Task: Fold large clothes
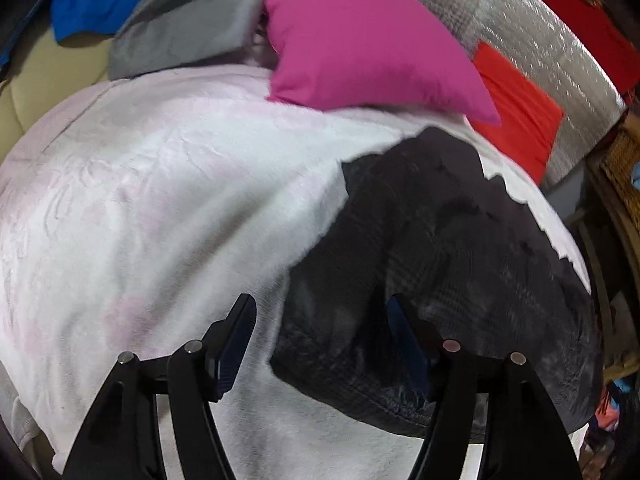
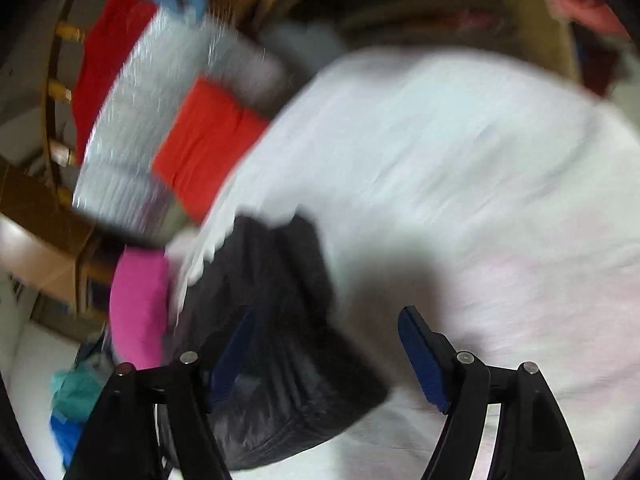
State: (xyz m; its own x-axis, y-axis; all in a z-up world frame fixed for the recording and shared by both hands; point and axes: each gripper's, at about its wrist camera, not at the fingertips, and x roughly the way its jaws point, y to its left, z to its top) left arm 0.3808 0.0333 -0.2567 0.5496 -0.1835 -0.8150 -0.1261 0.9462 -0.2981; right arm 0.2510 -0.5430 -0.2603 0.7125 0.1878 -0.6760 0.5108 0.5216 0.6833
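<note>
A lived-in bedroom of a home is shown; a bed is covered by a pale plush blanket (image 1: 168, 200); a pink cushion (image 1: 360, 44) and loose clothes (image 1: 96, 0) are heaped at its edge; wooden furniture (image 2: 60, 92) is seen beside it.

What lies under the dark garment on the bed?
The dark garment rests on a white-pink fleece blanket, which spreads out around it. Whatever lies below the blanket is covered, and any layers folded inside the garment cannot be seen.
</note>
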